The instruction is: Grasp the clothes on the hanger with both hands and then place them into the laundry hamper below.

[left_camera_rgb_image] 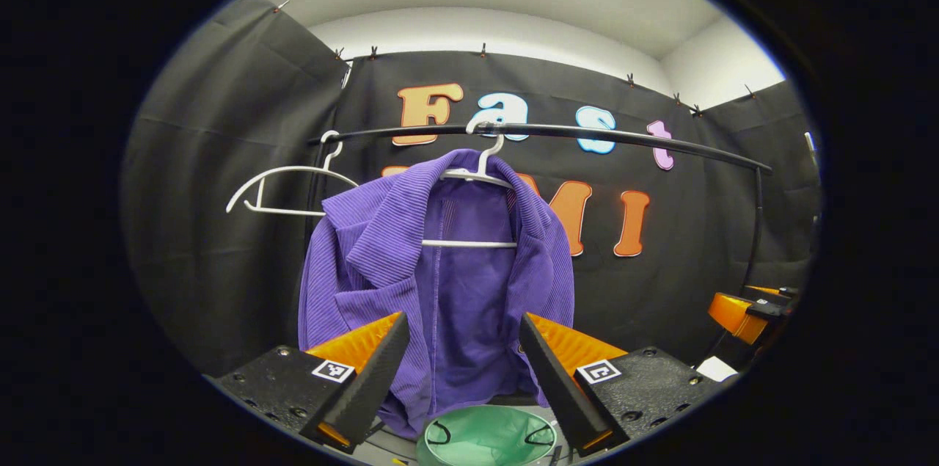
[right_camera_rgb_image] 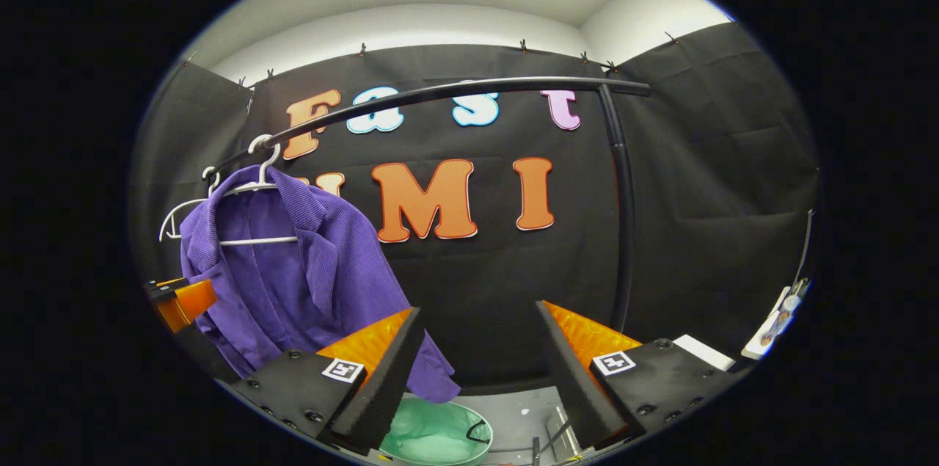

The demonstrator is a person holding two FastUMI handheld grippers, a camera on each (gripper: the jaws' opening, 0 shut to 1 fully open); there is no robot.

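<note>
1. Left gripper (left_camera_rgb_image: 461, 385): seen at the bottom of the left gripper view, jaws spread wide apart, nothing held between them. It is aimed squarely at the garment's open front, short of contact.

2. Right gripper (right_camera_rgb_image: 477, 385): seen at the bottom of the right gripper view, jaws likewise spread, nothing held. It is pointed at the bare booth wall, with the garment off to its left.

3. Purple jacket (left_camera_rgb_image: 440, 260): ribbed fabric, draped on a white hanger (left_camera_rgb_image: 477, 172) whose hook is hung over the black rail (left_camera_rgb_image: 587, 134). The front is open and the collar is folded out. The lower hem is seen hanging just above the hamper.

4. Laundry hamper (left_camera_rgb_image: 484, 437): green, open-topped, with dark loop handles, placed directly beneath the jacket on the floor.

5. Empty hanger (left_camera_rgb_image: 282, 191): white, hung on the same rail beside the jacket, apart from it.

6. Handling, as judged: the jacket is taken to be soft, light and limp, liable to sag and slip once lifted off. A hold is best taken at each shoulder, near the collar, where the cloth is doubled over the hanger arms, so that it can be lifted clear of them.
</note>
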